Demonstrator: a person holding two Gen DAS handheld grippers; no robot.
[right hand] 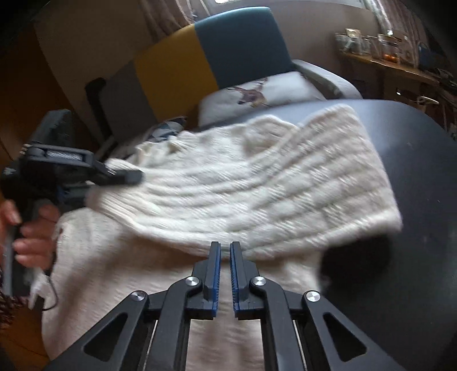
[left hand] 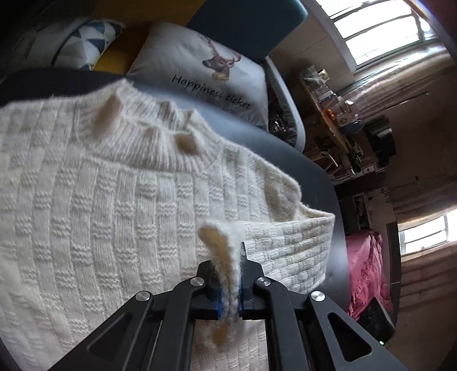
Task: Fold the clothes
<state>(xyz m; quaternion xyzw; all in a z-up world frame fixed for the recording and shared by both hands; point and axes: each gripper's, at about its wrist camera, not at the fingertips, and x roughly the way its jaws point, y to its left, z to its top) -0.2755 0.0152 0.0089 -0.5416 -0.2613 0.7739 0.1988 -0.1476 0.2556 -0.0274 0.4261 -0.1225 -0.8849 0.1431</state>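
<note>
Cream knit sweater [left hand: 100, 205] on dark table [right hand: 422, 177], part lies folded over.
Left gripper [left hand: 232, 274] pinches a fuzzy edge; right gripper [right hand: 224, 256] nearly closed, empty, above sweater. Looks soft, thick, floppy, stretchy; best gripped at hems or corners.

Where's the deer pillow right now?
In the left wrist view the deer pillow sits top centre on the sofa, behind the cream sweater.

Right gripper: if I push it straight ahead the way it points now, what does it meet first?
Most likely the folded-over layer of the cream knit sweater, whose near edge lies just past the right gripper. The jaws stand slightly apart, holding nothing. Depth is blurred, so it might skim over the top instead.
</note>
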